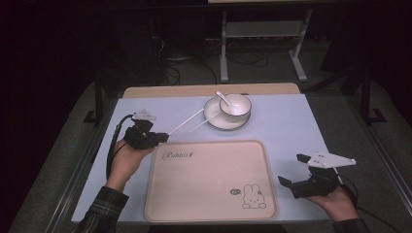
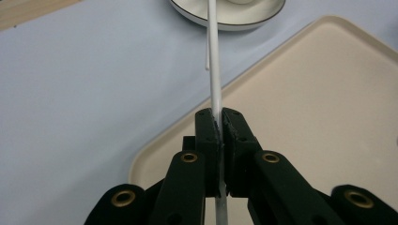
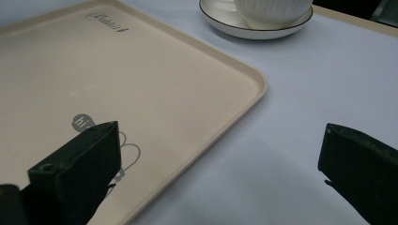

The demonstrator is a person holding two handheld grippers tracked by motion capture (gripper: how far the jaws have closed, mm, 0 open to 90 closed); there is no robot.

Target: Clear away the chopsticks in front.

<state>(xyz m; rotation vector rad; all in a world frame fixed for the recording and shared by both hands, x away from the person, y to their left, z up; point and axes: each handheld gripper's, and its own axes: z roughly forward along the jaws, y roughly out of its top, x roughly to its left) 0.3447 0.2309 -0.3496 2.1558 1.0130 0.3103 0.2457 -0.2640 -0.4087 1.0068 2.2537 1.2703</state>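
Right now my left gripper [image 2: 219,123] has its jaws pressed onto a thin white chopstick [image 2: 214,61]; its long axis runs straight ahead to the white round ceramic plate [image 1: 216,119], and its twin [image 1: 200,124] lies just beside it. Left of that plate, this hand is nearer. My right gripper [image 3: 220,164] hangs spread wide, well apart from the plate, at the beige plastic rabbit-print tray's [image 3: 244,70] near corner.

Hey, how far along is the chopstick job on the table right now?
Early stage. Done so far: the left hand-held gripper is shut on one chopstick, whose far end reaches the plate. In hand: that chopstick, near the tray's corner. Left: the second chopstick lies beside the plate, and the bowl with its spoon sits on it. The right hand-held gripper is open, holding nothing.
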